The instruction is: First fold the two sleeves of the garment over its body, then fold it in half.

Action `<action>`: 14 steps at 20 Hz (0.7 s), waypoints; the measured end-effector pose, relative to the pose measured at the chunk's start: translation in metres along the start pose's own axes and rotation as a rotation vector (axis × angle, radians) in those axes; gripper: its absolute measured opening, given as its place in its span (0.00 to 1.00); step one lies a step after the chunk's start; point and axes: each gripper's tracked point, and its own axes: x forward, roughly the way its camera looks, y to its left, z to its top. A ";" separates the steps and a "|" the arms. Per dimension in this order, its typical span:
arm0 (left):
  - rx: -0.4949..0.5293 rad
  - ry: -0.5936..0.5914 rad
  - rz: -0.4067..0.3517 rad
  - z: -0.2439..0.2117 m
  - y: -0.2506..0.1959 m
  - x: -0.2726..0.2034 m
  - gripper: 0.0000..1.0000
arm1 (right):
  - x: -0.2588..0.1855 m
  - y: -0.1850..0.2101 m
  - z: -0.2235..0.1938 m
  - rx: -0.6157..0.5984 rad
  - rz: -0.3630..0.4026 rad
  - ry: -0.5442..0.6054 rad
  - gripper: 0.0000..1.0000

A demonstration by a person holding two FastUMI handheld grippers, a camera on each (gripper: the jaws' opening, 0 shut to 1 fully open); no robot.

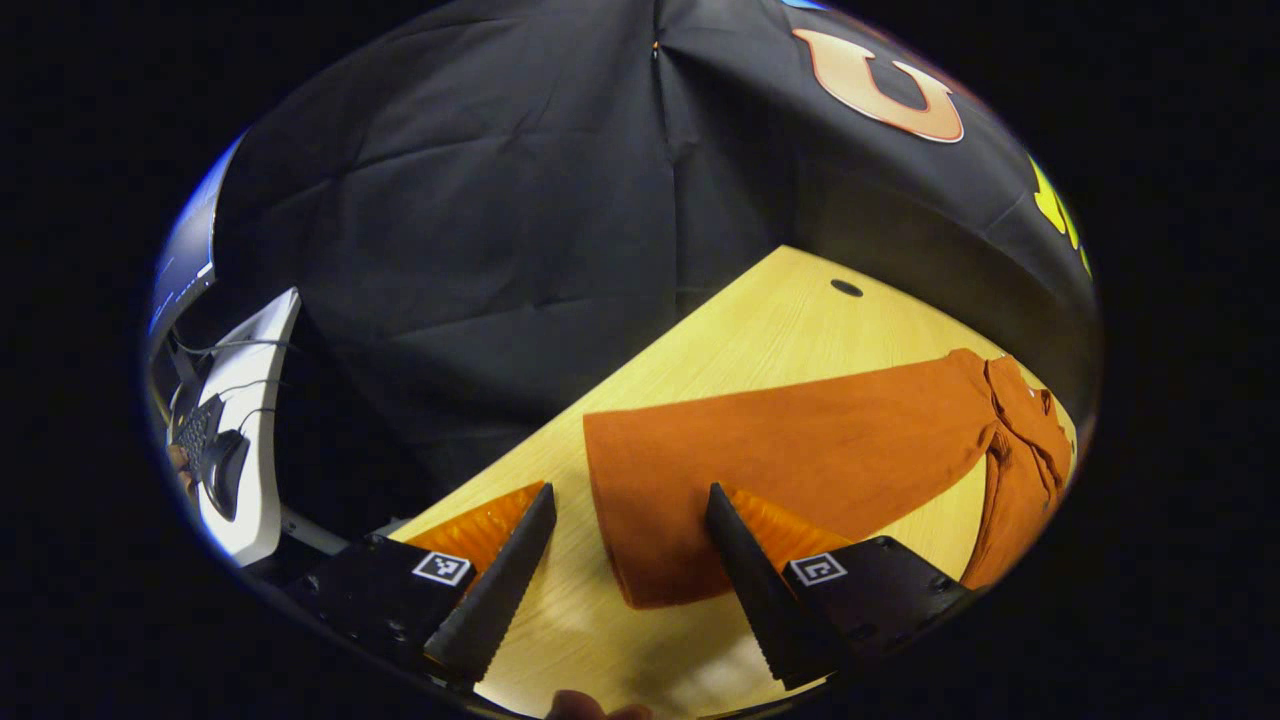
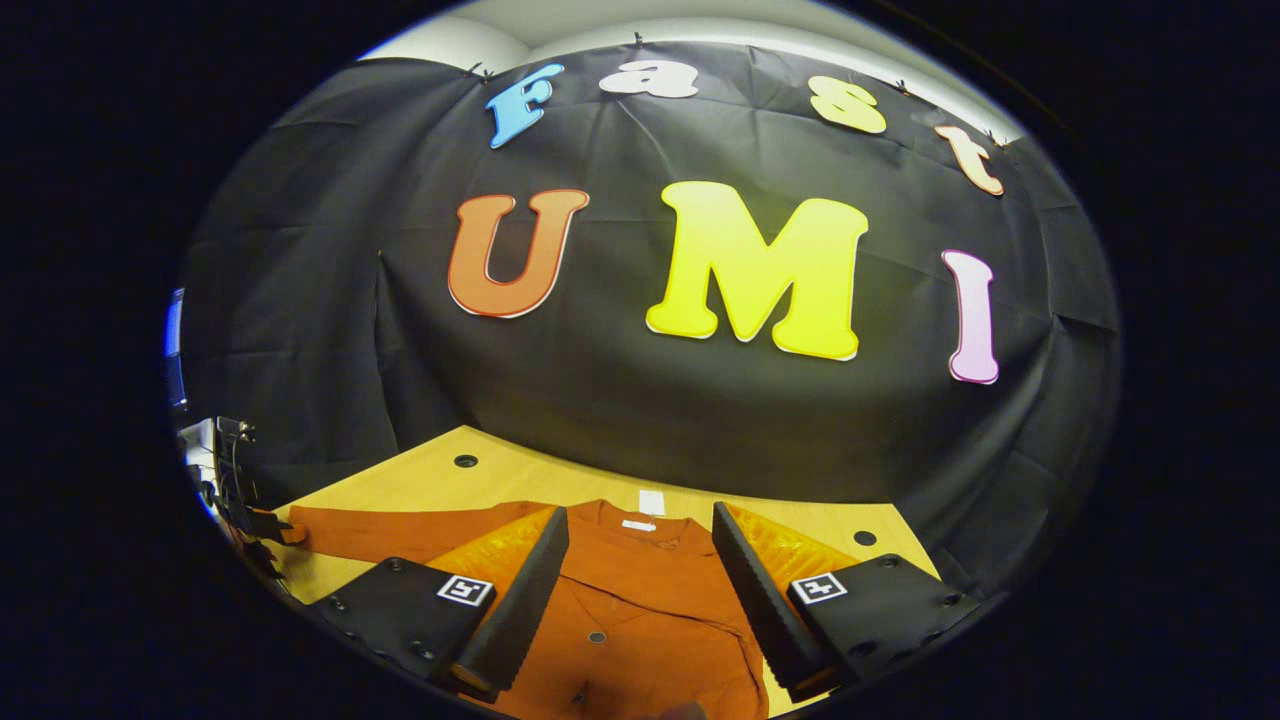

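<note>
Here, rust-orange buttoned garment (image 2: 640,610) flat on the wooden table (image 1: 760,330), one sleeve (image 1: 800,450) outstretched, both grippers' fingers apart.

I see the left claw (image 1: 628,540) with saw-toothed, wedge-shaped fingers on black screw-studded blocks, each carrying a square white marker; the right claw (image 2: 640,560) looks identical.
</note>
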 end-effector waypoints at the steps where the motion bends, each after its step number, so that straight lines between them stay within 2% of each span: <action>1: 0.027 -0.007 0.003 0.000 0.000 -0.005 0.99 | 0.000 -0.002 -0.001 0.005 -0.010 0.006 0.92; 3: 0.025 -0.045 0.011 0.005 -0.006 0.001 1.00 | -0.004 -0.003 -0.003 0.000 -0.016 0.018 0.92; 5: 0.017 -0.036 0.016 -0.003 -0.010 0.000 0.92 | -0.009 0.001 -0.004 -0.016 -0.004 0.023 0.92; 6: 0.029 -0.025 0.012 -0.002 -0.015 -0.001 0.91 | -0.010 0.003 -0.004 -0.023 0.003 0.023 0.92; 7: 0.044 -0.025 -0.006 0.003 -0.020 0.000 0.84 | -0.012 0.004 -0.003 -0.028 0.009 0.025 0.92; 10: 0.022 -0.034 -0.025 0.000 -0.030 0.001 0.23 | -0.013 -0.002 -0.004 -0.008 0.002 0.031 0.92; 11: 0.009 -0.036 -0.027 0.002 -0.030 0.000 0.22 | -0.014 -0.006 -0.005 0.000 -0.007 0.033 0.92; 12: -0.009 -0.031 -0.035 0.002 -0.030 0.001 0.11 | -0.016 -0.011 -0.007 0.008 -0.014 0.036 0.92; 14: -0.085 -0.019 -0.062 0.003 -0.034 -0.001 0.05 | -0.022 -0.022 -0.009 0.012 -0.032 0.040 0.92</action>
